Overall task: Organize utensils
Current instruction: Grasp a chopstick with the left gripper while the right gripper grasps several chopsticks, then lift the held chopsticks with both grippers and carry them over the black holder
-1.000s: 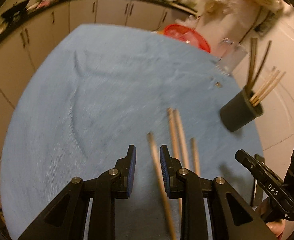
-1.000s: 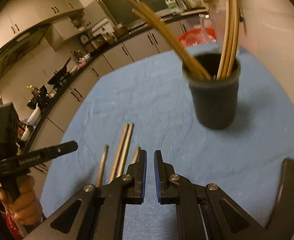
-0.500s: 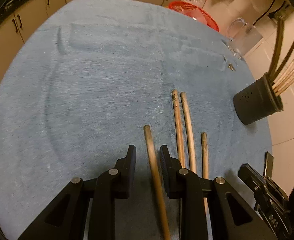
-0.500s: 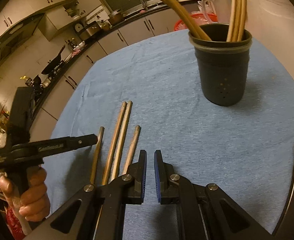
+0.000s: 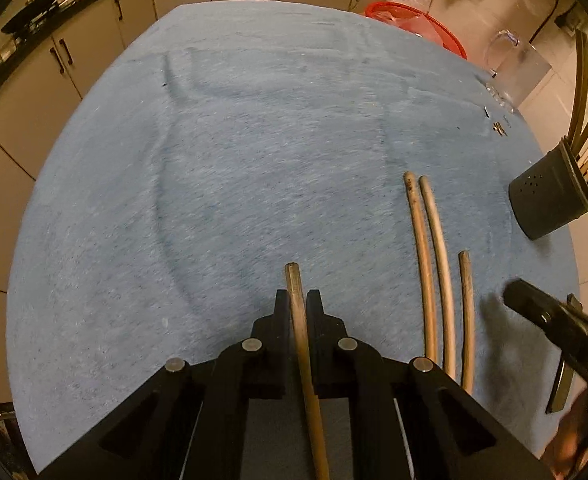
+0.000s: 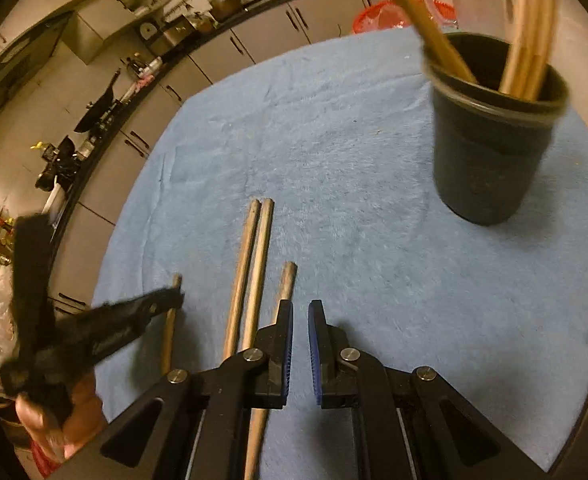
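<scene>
The left gripper (image 5: 298,300) is clamped on one wooden chopstick (image 5: 300,328); a second ago its jaws stood apart with the stick loose between them. The stick's tip projects just past the fingertips, and its shaft runs back under the gripper body. The right gripper (image 6: 300,312) has no object between its pads; the jaws stand at a narrow gap and are opening slightly. It has shifted toward the loose sticks since half a second ago.

Count on the blue cloth (image 5: 253,160), landmark the black holder (image 5: 550,204):
- Chopsticks lying flat: four. One is in the left gripper, farthest from the holder. A touching pair (image 5: 430,264) lies between it and the holder. A shorter-showing single (image 5: 466,312) lies just beside the pair, on the holder side.
- Holder: one, upright, well apart from the flat sticks, with several chopsticks (image 6: 526,52) standing in it; exact number cannot be told.

Beyond the holder: one red basket (image 5: 422,24) and one clear jug (image 5: 522,68).
</scene>
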{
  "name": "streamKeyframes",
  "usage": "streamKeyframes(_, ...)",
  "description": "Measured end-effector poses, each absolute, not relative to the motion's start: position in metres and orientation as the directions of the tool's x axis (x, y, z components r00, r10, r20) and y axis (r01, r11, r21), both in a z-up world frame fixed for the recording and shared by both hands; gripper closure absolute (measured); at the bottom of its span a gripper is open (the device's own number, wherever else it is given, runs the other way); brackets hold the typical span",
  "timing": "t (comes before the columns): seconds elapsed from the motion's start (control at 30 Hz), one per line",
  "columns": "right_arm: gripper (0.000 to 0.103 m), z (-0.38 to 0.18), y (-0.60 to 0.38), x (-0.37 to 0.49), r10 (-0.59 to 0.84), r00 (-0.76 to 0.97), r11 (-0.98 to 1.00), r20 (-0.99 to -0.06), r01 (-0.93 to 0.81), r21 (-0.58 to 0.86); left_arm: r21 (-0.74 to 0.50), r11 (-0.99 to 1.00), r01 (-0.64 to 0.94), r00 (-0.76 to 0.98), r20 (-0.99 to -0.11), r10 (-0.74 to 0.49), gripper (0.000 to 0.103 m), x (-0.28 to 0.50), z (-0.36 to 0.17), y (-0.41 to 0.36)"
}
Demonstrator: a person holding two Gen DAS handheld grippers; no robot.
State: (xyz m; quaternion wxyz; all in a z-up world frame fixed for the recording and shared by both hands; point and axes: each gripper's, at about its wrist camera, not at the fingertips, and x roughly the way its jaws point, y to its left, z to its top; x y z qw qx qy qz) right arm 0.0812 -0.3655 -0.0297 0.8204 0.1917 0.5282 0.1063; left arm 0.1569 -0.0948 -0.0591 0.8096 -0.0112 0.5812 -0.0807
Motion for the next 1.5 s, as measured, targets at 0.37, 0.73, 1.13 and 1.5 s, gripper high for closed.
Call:
streamKeyframes(0.37, 0.091, -0.046, -0.331, 0.109, 0.262, 0.338, 0.955, -0.904, 0.041, 0.292, -0.118, 0.981, 0.154, 0.32, -0.933, -0.162, 0.093, 0.147, -0.057, -0.081)
streamKeyframes(0.73, 0.095, -0.033, -0.324, 0.128, 0.282, 0.381, 0.951, -0.881, 0.011, 0.31, -0.143, 0.976, 0.165, 0.349, -0.917, -0.193, 0.095, 0.158, -0.046, -0.079)
streamKeyframes(1.13, 0.095, 0.082, -0.328, 0.066, 0.321, 0.724, 0.937, -0.61, -0.147, 0.318, -0.169, 0.964, 0.206, 0.574, -0.777, -0.259, 0.096, 0.118, 0.051, -0.064)
streamKeyframes(1.5, 0.095, 0.125, -0.331, 0.023, 0.3, 0.822, 0.939, -0.484, -0.165, 0.302, -0.17, 0.958, 0.232, 0.661, -0.694, -0.284, 0.096, 0.09, 0.104, -0.063)
